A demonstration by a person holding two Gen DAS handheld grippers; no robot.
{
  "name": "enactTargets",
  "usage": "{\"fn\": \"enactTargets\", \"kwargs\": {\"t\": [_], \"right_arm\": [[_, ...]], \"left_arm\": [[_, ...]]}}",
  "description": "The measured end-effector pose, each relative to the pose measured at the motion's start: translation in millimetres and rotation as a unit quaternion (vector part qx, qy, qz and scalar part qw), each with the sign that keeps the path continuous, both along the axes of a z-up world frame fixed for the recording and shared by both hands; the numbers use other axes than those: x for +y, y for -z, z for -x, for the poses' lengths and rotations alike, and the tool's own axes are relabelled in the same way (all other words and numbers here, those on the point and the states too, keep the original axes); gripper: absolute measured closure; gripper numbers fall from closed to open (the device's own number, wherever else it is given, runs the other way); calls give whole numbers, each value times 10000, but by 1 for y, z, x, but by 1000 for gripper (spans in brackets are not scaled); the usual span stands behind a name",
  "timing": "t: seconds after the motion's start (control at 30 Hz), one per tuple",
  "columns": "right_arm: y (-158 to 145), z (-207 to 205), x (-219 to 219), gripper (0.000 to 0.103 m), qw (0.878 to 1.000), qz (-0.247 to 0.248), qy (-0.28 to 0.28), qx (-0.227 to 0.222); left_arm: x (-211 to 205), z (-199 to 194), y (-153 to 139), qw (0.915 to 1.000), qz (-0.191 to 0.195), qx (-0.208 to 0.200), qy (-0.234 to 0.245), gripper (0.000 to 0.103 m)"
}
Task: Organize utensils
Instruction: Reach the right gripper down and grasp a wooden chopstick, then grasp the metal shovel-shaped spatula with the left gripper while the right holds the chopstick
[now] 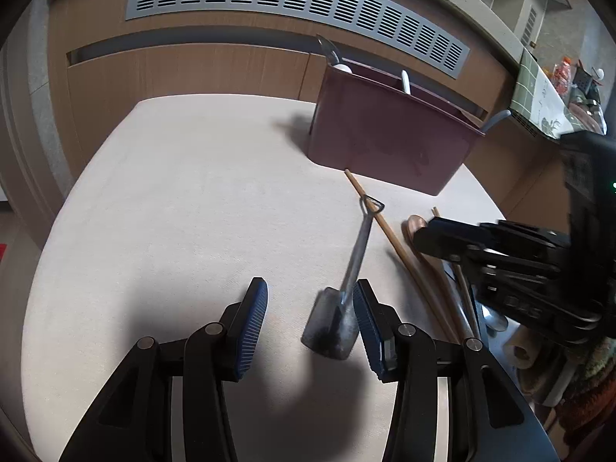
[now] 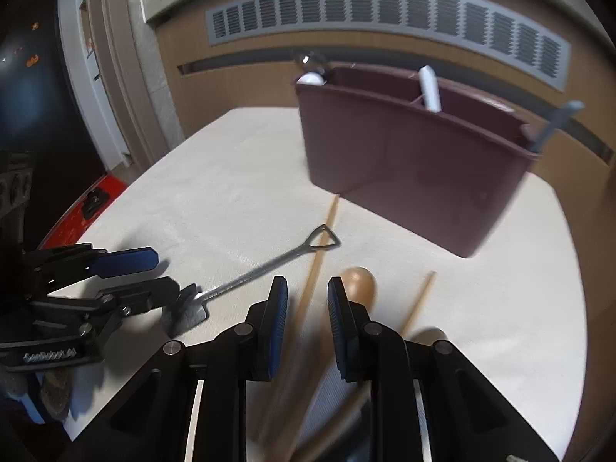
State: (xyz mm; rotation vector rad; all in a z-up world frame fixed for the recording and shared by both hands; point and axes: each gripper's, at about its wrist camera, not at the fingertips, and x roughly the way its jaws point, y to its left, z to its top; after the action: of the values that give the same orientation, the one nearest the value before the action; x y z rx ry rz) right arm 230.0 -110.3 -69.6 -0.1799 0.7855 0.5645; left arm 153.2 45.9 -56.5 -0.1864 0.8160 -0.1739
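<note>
A small metal shovel-shaped spoon (image 1: 356, 265) lies on the white table (image 1: 184, 208), its blade just inside my open left gripper's (image 1: 310, 308) right finger; it also shows in the right wrist view (image 2: 265, 269). My right gripper (image 2: 307, 300) is open above a wooden chopstick (image 2: 313, 269), with a wooden spoon (image 2: 360, 281) by its right finger. A second chopstick (image 2: 419, 300) lies further right. The maroon utensil caddy (image 2: 415, 161) stands beyond, holding white and grey utensils.
A wooden cabinet with a grey vent grille (image 1: 300, 7) runs behind the table. The left gripper (image 2: 115, 277) shows at the left of the right wrist view. Cluttered items (image 1: 569, 84) sit at far right. The table edge curves at left.
</note>
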Motion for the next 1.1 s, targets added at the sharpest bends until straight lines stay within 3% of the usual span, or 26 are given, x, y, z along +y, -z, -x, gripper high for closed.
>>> {"fn": "enactTargets", "kwargs": {"t": [0.2,0.37,0.53,0.87,1.03,1.1], "right_arm": [[16,-35,19,86,9990,138,78,410],[16,-27,23,98,9993,297,-74,232],[6,-9,-11,98,9997,167,112,106],[-9,19,-108,98,9930,-469,1085,34],[3,22,-118,98,9904,-604,1225,194],[5,22,-119,98,9903,-624,1225,215]], "left_arm": [[2,3,-3,10000,-74,-41,3,56],[-1,1,-4,9999,-102,-34,63,56],[-5,-2,-4,9998,-80,-16,162,56],[-21,-11,4,9986,-51,219,472,56],[-45,-33,-1,9909,-441,322,1227,56],[-55,-46,-2,9837,-574,494,1629,64]]}}
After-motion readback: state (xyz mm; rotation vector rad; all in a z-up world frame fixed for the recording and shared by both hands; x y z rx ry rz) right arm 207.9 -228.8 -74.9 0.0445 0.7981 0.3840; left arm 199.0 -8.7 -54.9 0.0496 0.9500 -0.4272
